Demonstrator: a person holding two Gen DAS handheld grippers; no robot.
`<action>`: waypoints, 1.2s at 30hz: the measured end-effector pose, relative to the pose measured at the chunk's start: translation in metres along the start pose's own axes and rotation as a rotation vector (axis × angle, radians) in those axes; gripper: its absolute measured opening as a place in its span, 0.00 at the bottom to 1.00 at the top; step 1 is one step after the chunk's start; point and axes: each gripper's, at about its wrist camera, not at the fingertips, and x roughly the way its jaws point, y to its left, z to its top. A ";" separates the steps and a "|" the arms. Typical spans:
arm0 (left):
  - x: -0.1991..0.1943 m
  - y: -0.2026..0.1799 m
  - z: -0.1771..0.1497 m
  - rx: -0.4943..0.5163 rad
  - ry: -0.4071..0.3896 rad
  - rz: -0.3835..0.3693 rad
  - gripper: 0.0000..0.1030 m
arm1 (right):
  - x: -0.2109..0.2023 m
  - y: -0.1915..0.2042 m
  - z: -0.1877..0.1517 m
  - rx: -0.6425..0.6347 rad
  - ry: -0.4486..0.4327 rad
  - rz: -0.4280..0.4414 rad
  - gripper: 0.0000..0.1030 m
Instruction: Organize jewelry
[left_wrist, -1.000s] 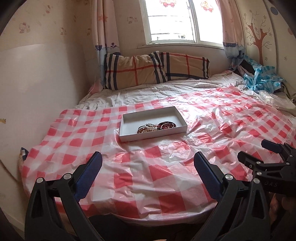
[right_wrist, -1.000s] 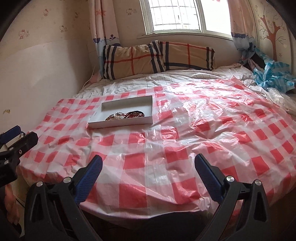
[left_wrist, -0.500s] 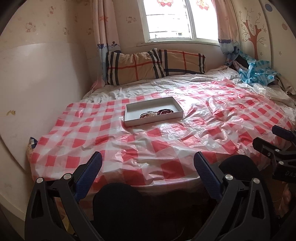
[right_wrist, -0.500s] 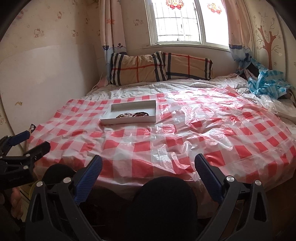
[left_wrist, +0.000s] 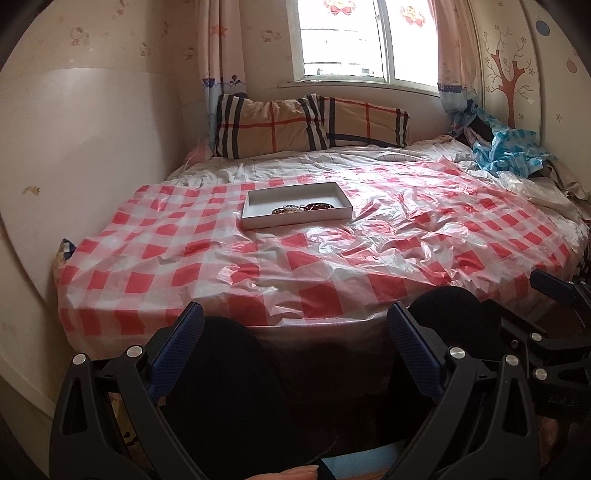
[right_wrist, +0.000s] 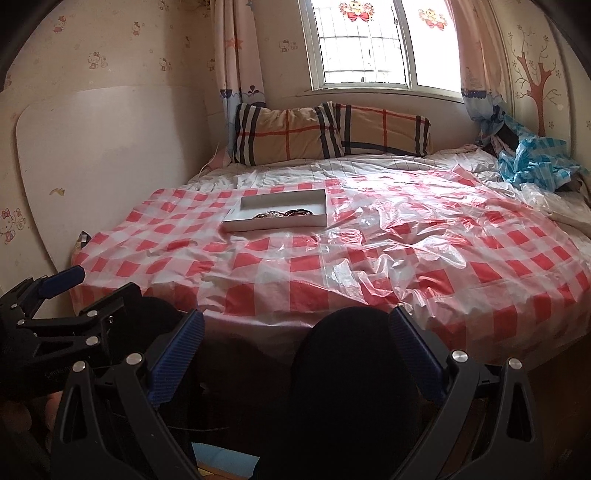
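Left tongs (left_wrist: 294, 341): blades apart, nothing between them. Right tongs (right_wrist: 295, 341): blades apart, likewise empty. The right tongs also show at the right margin of the left wrist view, and the left tongs at the left margin of the right wrist view; the two units sit side by side, near each other.

Change noted: over the last second both units have drawn back and dropped away from the bed. A second ago the blades stood over the checked plastic sheet (left_wrist: 332, 258); now they sit below and short of the bed's near edge, above the person's dark-clad knees (right_wrist: 354, 369). The white tray has shrunk in both views accordingly.

Assessment: no jewelry outside the tray is visible on the sheet. With both tongs empty and retreating, the sorting is judged finished or paused; a resting posture, not an approach.

Task item: the white tray (left_wrist: 258, 220) lies on the sheet well ahead of both tongs, slightly left of centre from the right unit, roughly centred from the left. The jewelry (left_wrist: 306, 208), dark red and pale beaded pieces, is bunched against the tray's near wall. Individual pieces cannot be separated at this range.

Beyond: two plaid pillows (right_wrist: 332, 129) beneath the window.
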 end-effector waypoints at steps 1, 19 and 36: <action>0.000 0.001 0.000 -0.007 0.001 0.003 0.92 | 0.000 0.000 -0.001 0.001 0.002 -0.003 0.93; 0.001 0.002 -0.002 -0.005 0.015 0.010 0.92 | 0.002 -0.001 -0.006 -0.010 0.030 -0.013 0.93; -0.002 0.002 -0.006 -0.003 0.016 -0.002 0.92 | 0.002 0.000 -0.006 -0.014 0.031 -0.018 0.93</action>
